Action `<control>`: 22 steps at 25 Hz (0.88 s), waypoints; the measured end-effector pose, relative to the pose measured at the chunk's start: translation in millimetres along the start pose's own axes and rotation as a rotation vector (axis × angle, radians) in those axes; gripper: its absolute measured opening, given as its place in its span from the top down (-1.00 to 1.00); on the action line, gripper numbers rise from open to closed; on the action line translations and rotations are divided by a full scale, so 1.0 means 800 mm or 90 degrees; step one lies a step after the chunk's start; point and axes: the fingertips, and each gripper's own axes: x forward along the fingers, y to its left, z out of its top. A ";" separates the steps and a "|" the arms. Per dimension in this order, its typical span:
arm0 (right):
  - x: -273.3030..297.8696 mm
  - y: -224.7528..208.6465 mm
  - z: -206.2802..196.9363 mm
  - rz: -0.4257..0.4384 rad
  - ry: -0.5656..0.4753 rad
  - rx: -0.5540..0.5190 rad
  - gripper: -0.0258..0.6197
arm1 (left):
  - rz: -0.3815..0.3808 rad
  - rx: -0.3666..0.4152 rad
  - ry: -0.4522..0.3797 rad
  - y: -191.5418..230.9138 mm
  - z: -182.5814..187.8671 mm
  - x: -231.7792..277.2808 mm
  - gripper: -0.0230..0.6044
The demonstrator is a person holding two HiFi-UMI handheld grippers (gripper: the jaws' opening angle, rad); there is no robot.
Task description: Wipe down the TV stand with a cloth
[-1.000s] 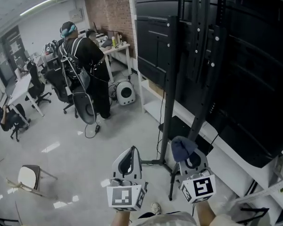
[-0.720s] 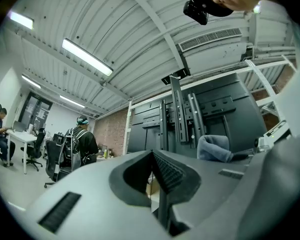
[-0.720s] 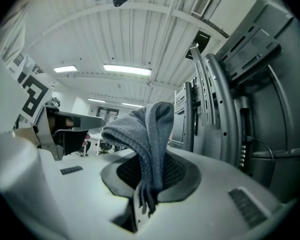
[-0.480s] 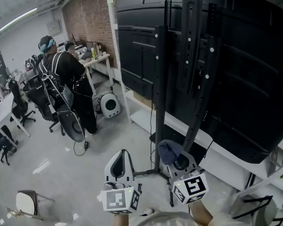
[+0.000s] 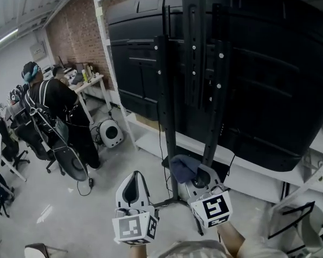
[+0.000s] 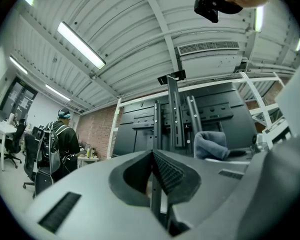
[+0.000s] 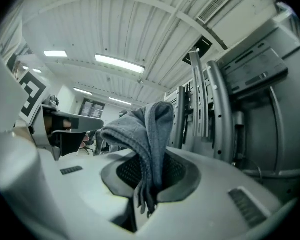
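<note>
Head view: the right gripper [image 5: 195, 177] sits at lower centre of the frame, jaws pointing up toward the TV stand [image 5: 168, 95]. Its jaws are clenched on a grey-blue cloth [image 5: 181, 167], which bunches above the jaw tips just beside the lower part of the stand's posts. Whether the cloth touches a post cannot be told from this view.

Right gripper view: the cloth rises out of the jaw gap at frame centre, folds over to the left, and a short frayed end hangs below the pads. The stand's perforated uprights fill the right half of the frame.

The left gripper [image 5: 133, 176] is at lower left of centre in the head view, apart from the stand. In the left gripper view its ribbed pads [image 6: 166, 170] meet at frame centre, clenched with nothing between them; the cloth and the stand appear beyond them at centre right.

The stand carries a large black TV [image 5: 269, 85], seen from the back, filling the upper right of the head view. The stand's floor legs [image 5: 172, 200] run between the two grippers. Each gripper bears a marker cube [image 5: 134, 228] at the bottom edge.

At mid left a person in dark clothing [image 5: 53, 102] stands facing a white desk [image 5: 91, 81], with a round white unit [image 5: 109, 133] on the grey floor [image 5: 70, 208] nearby
</note>
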 end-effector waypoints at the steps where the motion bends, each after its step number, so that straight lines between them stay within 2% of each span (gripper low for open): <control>1: 0.003 -0.005 0.011 -0.007 0.016 -0.034 0.74 | -0.009 0.004 0.003 -0.002 0.002 0.004 0.88; 4: 0.020 -0.030 0.064 -0.063 0.038 -0.172 0.74 | -0.040 0.015 0.003 -0.011 0.014 0.014 0.88; 9: 0.020 -0.100 0.192 -0.274 -0.005 -0.399 0.74 | -0.122 0.009 -0.013 -0.048 0.024 0.033 0.88; 11: 0.020 -0.126 0.240 -0.353 -0.004 -0.489 0.74 | -0.147 -0.002 -0.020 -0.062 0.028 0.042 0.88; 14: 0.030 -0.161 0.297 -0.439 0.024 -0.604 0.74 | -0.175 -0.023 -0.023 -0.081 0.026 0.052 0.88; 18: 0.044 -0.200 0.341 -0.538 0.088 -0.724 0.74 | -0.206 -0.035 -0.014 -0.098 0.011 0.060 0.88; 22: 0.064 -0.227 0.351 -0.579 0.162 -0.799 0.74 | -0.222 -0.046 -0.004 -0.108 0.000 0.068 0.88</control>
